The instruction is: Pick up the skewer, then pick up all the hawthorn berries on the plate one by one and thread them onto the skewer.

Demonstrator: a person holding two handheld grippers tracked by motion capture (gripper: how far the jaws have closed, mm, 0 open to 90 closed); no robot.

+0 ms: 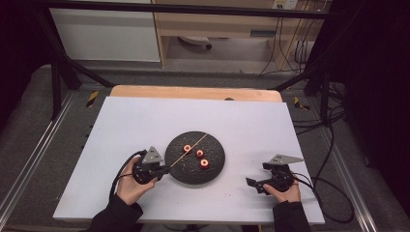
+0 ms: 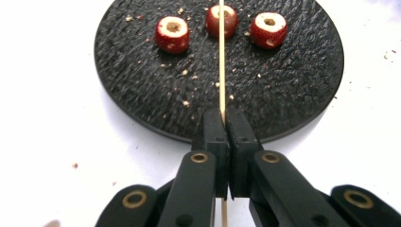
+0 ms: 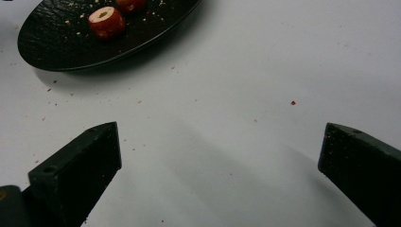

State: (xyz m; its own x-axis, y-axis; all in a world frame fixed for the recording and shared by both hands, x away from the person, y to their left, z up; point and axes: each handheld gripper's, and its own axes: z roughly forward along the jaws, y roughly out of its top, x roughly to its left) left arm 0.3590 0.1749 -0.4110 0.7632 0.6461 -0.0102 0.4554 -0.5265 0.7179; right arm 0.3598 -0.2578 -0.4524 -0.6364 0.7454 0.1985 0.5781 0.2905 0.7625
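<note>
A round black plate [image 1: 215,166] lies mid-table with three cored red fruit pieces [image 1: 199,153] on it. In the left gripper view the fruits [image 2: 173,33] sit in a row at the plate's [image 2: 142,85] far side. My left gripper [image 2: 226,116] is shut on a thin wooden skewer [image 2: 221,56], which points straight over the plate and crosses the middle fruit [image 2: 230,21]. From above, the left gripper [image 1: 162,169] sits at the plate's left edge with the skewer [image 1: 191,147] slanting up to the right. My right gripper [image 1: 256,183] rests at the table's front right, open and empty [image 3: 220,146].
Crumbs are scattered on the plate and the white table sheet [image 1: 145,121]. A wooden table edge [image 1: 193,92] shows at the back. Black frame legs and cables stand around the table. In the right gripper view the plate's [image 3: 56,52] near rim is at top left.
</note>
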